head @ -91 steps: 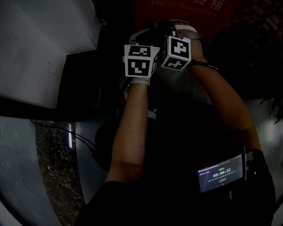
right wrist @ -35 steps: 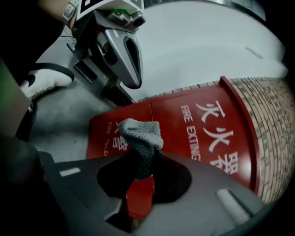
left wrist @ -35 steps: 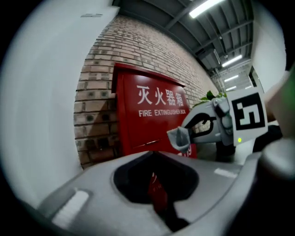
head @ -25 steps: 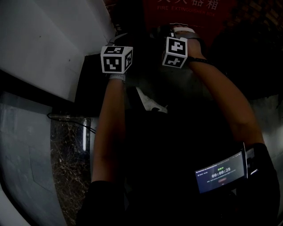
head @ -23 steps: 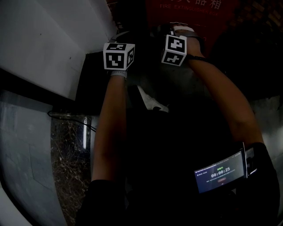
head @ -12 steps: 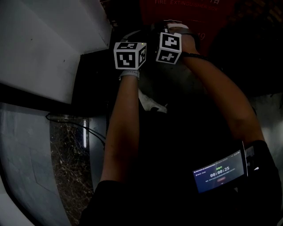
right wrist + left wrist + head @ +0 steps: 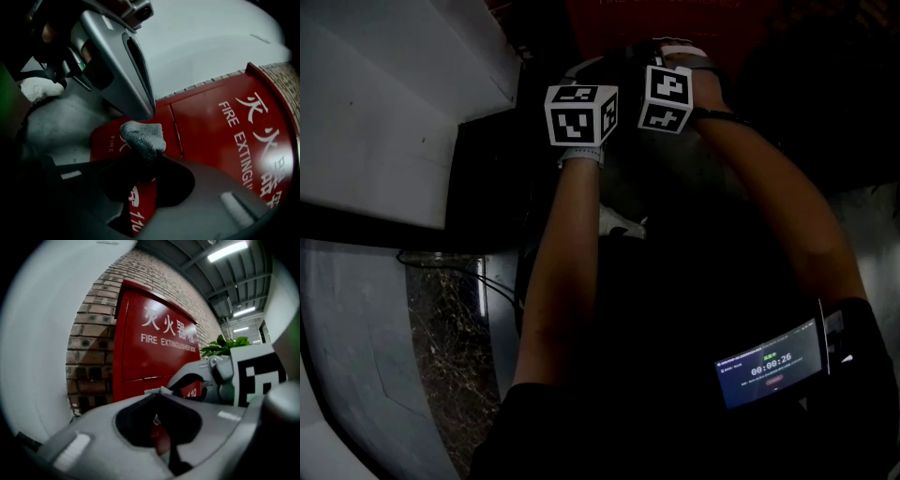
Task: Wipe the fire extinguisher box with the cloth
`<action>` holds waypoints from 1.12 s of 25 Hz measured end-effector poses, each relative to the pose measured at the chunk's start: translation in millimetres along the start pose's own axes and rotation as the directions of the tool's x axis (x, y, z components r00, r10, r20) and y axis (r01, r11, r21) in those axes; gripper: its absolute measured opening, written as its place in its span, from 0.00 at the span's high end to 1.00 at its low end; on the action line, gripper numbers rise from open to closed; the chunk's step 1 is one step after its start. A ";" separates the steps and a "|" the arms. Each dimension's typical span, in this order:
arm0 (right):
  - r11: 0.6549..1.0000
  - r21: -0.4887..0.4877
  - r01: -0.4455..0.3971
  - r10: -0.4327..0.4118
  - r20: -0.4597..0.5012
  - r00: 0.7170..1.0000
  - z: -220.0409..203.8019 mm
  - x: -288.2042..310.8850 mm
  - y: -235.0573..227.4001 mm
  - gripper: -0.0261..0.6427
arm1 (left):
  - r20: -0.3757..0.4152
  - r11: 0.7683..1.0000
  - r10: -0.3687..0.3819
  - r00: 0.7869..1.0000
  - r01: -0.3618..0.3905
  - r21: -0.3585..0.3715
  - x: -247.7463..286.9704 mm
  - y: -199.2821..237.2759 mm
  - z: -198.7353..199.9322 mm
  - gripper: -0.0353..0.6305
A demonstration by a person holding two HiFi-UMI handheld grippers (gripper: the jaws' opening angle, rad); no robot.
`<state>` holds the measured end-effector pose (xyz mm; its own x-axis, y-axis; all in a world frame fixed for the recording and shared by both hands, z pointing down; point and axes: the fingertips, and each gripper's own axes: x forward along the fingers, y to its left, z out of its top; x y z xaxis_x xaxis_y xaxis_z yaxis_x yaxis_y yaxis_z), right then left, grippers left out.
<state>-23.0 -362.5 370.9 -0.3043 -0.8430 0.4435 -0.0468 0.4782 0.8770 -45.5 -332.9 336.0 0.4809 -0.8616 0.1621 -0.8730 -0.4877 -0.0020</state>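
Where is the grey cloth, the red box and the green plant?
grey cloth (image 7: 143, 136), right gripper view, on its bunched top end.
red box (image 7: 154, 357), left gripper view, on its door below the white letters.
green plant (image 7: 228, 344), left gripper view, on its leaves.

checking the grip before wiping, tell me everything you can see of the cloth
The cloth is grey, with a coarse, knitted-looking texture. Only a small bunched nub shows, sticking out past the tips of the right hand-held gripper, whose jaws are shut on it. It sits in front of the red fire extinguisher box; whether it touches the box cannot be told. The rest of it is hidden.
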 end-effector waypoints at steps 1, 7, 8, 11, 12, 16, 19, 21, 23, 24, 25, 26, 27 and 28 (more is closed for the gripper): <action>1.000 0.001 0.002 -0.002 -0.009 1.000 -7.0 -2.1 -0.9 0.85 | 0.000 1.000 -0.016 1.000 0.016 -0.004 4.3 -7.6 1.0 0.94; 1.000 0.001 0.012 -0.012 -0.055 0.998 -50.8 -13.3 -8.7 0.85 | -0.011 0.998 -0.061 0.998 0.060 -0.014 32.2 -50.2 -4.0 0.94; 1.000 0.005 0.015 -0.015 -0.063 0.998 -59.7 -16.0 -9.5 0.85 | -0.013 0.997 -0.074 0.997 0.074 -0.011 37.0 -59.8 -5.6 0.94; 1.000 0.019 0.023 -0.021 -0.091 0.996 -88.3 -25.1 -10.8 0.85 | -0.012 0.994 -0.113 0.994 0.112 -0.011 49.2 -87.6 -6.6 0.94; 0.999 0.021 0.024 -0.022 -0.101 0.995 -97.8 -28.2 -11.2 0.85 | -0.009 0.992 -0.123 0.992 0.123 -0.013 52.2 -96.2 -5.9 0.94; 0.999 0.021 0.029 -0.025 -0.143 0.989 -135.1 -38.6 -11.3 0.85 | -0.005 0.987 -0.160 0.987 0.160 -0.002 61.3 -126.5 -4.9 0.94; 0.999 0.026 0.028 -0.023 -0.180 0.983 -163.2 -42.7 -5.8 0.85 | -0.016 0.984 -0.176 0.984 0.177 0.036 64.7 -142.6 -10.1 0.94; 0.999 0.033 0.029 -0.021 -0.206 0.978 -180.9 -43.5 -2.8 0.85 | -0.024 0.981 -0.184 0.983 0.185 0.061 65.0 -148.3 -13.5 0.94; 0.999 0.043 0.029 -0.018 -0.231 0.973 -196.4 -43.7 -1.0 0.85 | -0.028 0.980 -0.188 0.982 0.189 0.068 64.1 -150.0 -16.5 0.94; 0.999 0.045 0.029 -0.017 -0.244 0.970 -203.3 -43.4 -0.5 0.85 | -0.031 0.980 -0.187 0.982 0.189 0.069 63.3 -149.4 -18.0 0.94; 0.999 0.041 0.029 -0.017 -0.257 0.966 -209.4 -42.7 -0.2 0.85 | -0.034 0.980 -0.184 0.982 0.186 0.069 62.1 -147.8 -19.5 0.94; 0.999 0.035 0.029 -0.019 -0.270 0.963 -214.3 -41.7 0.4 0.85 | -0.036 0.981 -0.179 0.983 0.181 0.069 60.3 -145.3 -20.9 0.94; 0.999 0.030 0.027 -0.018 -0.279 0.960 -217.8 -40.6 1.5 0.85 | -0.039 0.982 -0.172 0.984 0.174 0.068 57.9 -142.5 -22.2 0.94; 0.999 0.029 0.024 -0.015 -0.286 0.958 -220.0 -40.0 2.8 0.85 | -0.041 0.984 -0.165 0.985 0.168 0.068 55.2 -139.7 -23.3 0.94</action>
<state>198.4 -381.6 396.3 -0.0187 -0.8853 0.4646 -0.0821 0.4645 0.8818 101.1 -309.1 368.2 0.6147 -0.7627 0.2009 -0.7725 -0.6336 -0.0416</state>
